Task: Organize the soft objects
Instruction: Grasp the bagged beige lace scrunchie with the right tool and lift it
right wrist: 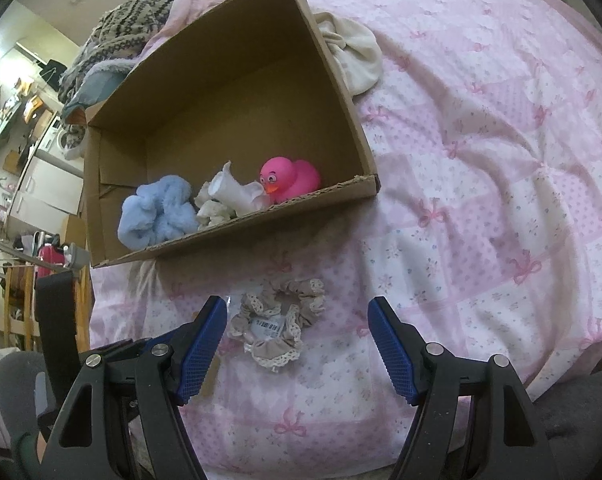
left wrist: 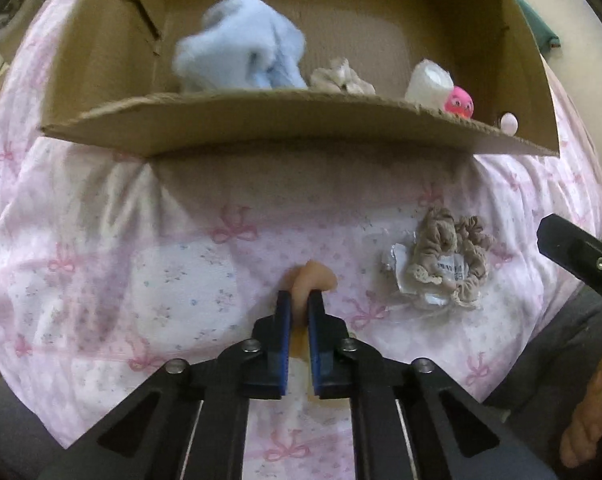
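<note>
Left gripper: the two blue-padded fingers stand nearly closed, clamped on one peach-coloured soft object. The object's rounded end protrudes past the fingertips, above the pink bow-print bedspread. Its exact shape is hidden by the pads; it may be a small squishy toy.

Right gripper: the fingers are spread wide and hold nothing. Between and just beyond them lies one bundle of beige lace-trimmed scrunchies carrying a barcode label. It appears to contain two scrunchies, though the count is not certain. The bundle rests on the bedspread, near the front of the box and apart from both pads.

One cardboard box lies on the bedspread with its open side toward the cameras. Contents along the front edge, counted from the left in the right wrist view:
- one light blue fluffy scrunchie;
- one cream crumpled fabric item;
- one white soft cup-shaped item, lying tilted, touching the duck;
- one pink rubber duck.

The left wrist view also shows one small pale round item at the box's right corner.

One cream cloth lies outside the box, against its right wall. One patterned knit blanket is heaped behind the box.
</note>
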`<act>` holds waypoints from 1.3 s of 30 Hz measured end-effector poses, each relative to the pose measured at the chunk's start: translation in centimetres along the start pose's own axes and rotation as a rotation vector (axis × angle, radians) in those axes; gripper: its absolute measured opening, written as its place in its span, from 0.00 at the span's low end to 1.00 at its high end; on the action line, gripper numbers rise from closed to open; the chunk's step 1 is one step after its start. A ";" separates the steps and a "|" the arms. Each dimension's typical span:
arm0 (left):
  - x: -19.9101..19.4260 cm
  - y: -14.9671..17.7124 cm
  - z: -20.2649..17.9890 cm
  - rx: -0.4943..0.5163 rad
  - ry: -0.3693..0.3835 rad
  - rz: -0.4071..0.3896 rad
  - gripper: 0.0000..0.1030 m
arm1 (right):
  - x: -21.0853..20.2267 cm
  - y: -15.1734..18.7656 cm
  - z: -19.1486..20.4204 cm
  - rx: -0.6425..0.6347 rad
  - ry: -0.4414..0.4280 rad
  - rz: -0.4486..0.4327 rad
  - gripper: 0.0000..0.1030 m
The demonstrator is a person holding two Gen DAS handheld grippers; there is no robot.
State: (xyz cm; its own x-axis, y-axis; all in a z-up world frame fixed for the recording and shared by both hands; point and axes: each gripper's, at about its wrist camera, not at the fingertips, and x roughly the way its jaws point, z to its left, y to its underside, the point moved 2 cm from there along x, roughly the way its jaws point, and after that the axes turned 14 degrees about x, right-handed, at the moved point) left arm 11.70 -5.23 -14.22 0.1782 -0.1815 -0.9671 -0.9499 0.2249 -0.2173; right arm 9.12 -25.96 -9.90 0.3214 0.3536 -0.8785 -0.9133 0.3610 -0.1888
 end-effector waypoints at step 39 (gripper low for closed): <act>-8.4 2.9 3.8 -0.151 -0.014 -0.169 0.05 | 7.0 2.1 3.8 -0.207 0.191 0.146 0.79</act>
State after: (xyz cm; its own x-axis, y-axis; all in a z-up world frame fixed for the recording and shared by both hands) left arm 8.42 0.58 -7.24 0.3410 -0.1906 -0.9205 -0.9336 0.0460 -0.3554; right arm 10.38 -19.41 -14.72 0.1482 0.2137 -0.9656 -0.9841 0.1282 -0.1227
